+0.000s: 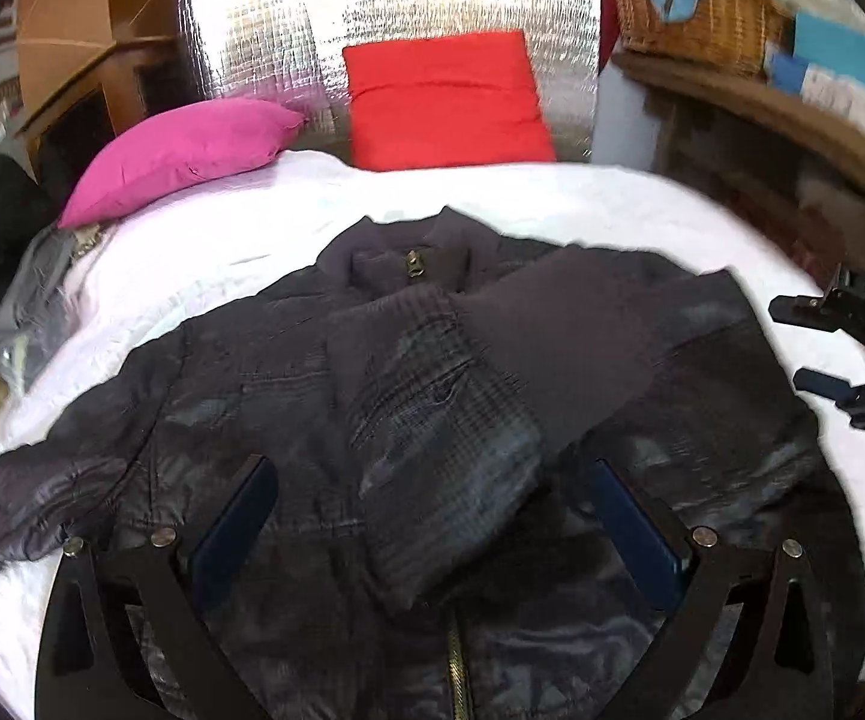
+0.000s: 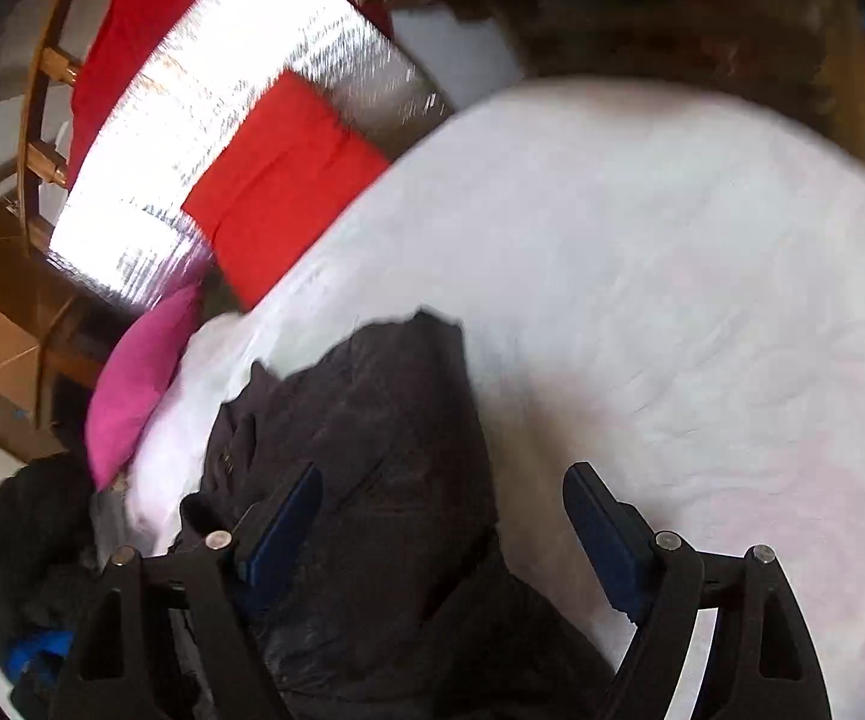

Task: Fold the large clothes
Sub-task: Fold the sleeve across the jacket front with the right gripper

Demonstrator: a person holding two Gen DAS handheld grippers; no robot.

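Left tongs (image 1: 432, 528) spread wide above dark jacket (image 1: 264, 384), right tongs (image 2: 441, 516) likewise spread, seemingly holding nothing

The dark jacket (image 1: 408, 396) runs off the left wrist view's bottom edge, its hem unseen. In the right wrist view, motion blur smears the shelving (image 2: 702, 18).

A white-sheeted bed (image 1: 204, 252) meets a silver foil panel (image 1: 384, 12), flanked by wooden shelves (image 1: 762, 102) and a wicker basket (image 1: 708, 18)
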